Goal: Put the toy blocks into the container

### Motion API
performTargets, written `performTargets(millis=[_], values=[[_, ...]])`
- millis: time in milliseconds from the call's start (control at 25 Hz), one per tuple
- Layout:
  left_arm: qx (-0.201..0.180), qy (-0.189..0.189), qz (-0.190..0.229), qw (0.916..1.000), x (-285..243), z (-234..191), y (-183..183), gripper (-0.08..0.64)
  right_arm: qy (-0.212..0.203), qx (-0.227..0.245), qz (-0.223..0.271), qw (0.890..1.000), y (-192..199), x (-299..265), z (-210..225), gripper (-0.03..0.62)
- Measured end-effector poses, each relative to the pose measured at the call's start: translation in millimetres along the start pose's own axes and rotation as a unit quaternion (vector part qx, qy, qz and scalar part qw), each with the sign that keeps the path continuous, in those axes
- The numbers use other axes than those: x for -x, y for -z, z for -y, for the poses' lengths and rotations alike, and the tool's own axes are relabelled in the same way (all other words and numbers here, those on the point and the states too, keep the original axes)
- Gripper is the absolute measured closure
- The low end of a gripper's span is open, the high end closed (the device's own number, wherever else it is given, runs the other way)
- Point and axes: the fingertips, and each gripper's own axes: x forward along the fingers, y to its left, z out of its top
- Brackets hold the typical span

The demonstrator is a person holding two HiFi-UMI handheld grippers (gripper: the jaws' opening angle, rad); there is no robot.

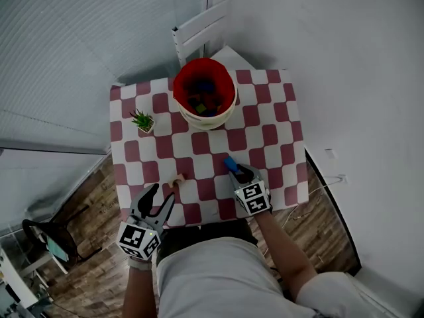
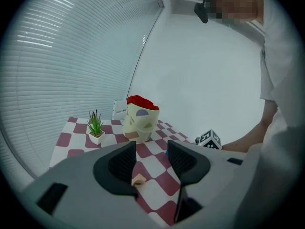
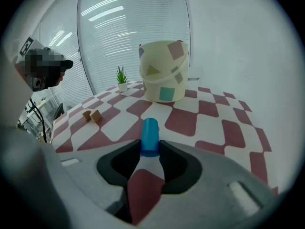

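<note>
A cream bucket [image 1: 204,114] with a red inside stands at the far side of the checkered table [image 1: 278,111], with several coloured blocks in it. My right gripper [image 1: 240,172] is shut on a blue cylinder block [image 1: 230,163] near the table's front; the cylinder [image 3: 149,136] sticks out forward between the jaws of that gripper [image 3: 149,149]. A small tan block [image 1: 177,180] lies just ahead of my left gripper [image 1: 162,194]. In the left gripper view that gripper [image 2: 151,151] is open, with the tan block [image 2: 138,179] low between its jaws, untouched.
A small potted plant [image 1: 142,120] stands at the table's left, beside the bucket [image 2: 139,122]. A white chair back [image 1: 201,28] rises behind the table. In the right gripper view the tan block [image 3: 93,115] lies off to the left and the bucket [image 3: 164,71] straight ahead.
</note>
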Motion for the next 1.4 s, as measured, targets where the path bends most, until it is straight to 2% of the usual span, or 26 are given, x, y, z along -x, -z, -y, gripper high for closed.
performTargets(millis=[280,840,1080,1400], values=[[-0.001,-0.019,0.017,0.9997,6.1,5.5,-6.3,0.371,-0.016,0.03,0.065,0.997,-65.3,27.4,2.4,0.46],[-0.001,-0.037,0.039,0.9985,22.5,17.5,-8.3,0.371,-0.035,0.06,0.18,0.981,-191.9,78.1,-6.2,0.46],[-0.005,-0.041,0.043,0.9982,32.2,20.2,-6.8,0.371,-0.028,0.073,0.194,0.978,-230.3,72.0,0.8,0.46],[0.003,-0.056,0.042,0.9976,44.5,13.8,-2.3,0.371,-0.021,0.098,0.174,0.98,-260.3,44.3,7.0,0.46]])
